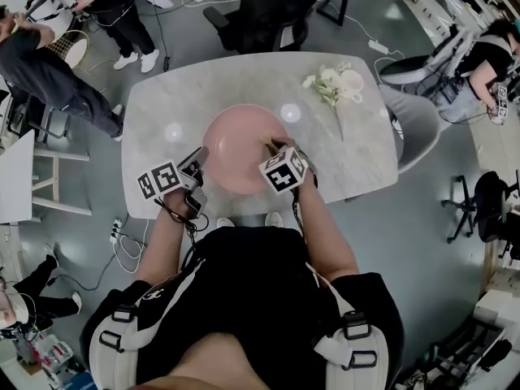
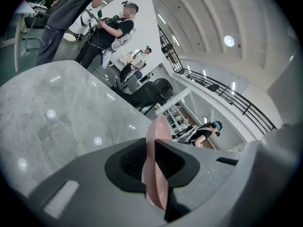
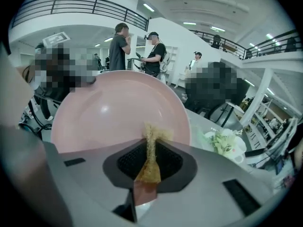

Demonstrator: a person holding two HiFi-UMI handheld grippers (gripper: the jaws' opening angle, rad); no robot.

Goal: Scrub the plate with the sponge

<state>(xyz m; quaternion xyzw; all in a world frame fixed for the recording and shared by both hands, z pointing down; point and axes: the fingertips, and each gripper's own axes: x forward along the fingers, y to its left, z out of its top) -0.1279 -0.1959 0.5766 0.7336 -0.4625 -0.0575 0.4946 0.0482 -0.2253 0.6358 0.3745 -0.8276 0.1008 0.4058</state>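
**Sponge at the plate's near edge, plate pinned from the left**

The plate (image 1: 242, 149) sits on the table (image 1: 187, 88), just in front of the person. The left tongs (image 2: 152, 161) are clamped on its near-left rim, with the thin edge running up between the jaws. The right tongs (image 3: 150, 161) are squeezed onto the sponge (image 3: 149, 170), which is crushed to a narrow strip with its frayed tip poking forward. From that tip the plate's face spreads straight ahead and to the left. Whether the tip touches it is unclear. Both forearms reach in from the near side, the right over the near-right rim. The scrubbing stroke likely falls to the right hand, pushing forward across the face.
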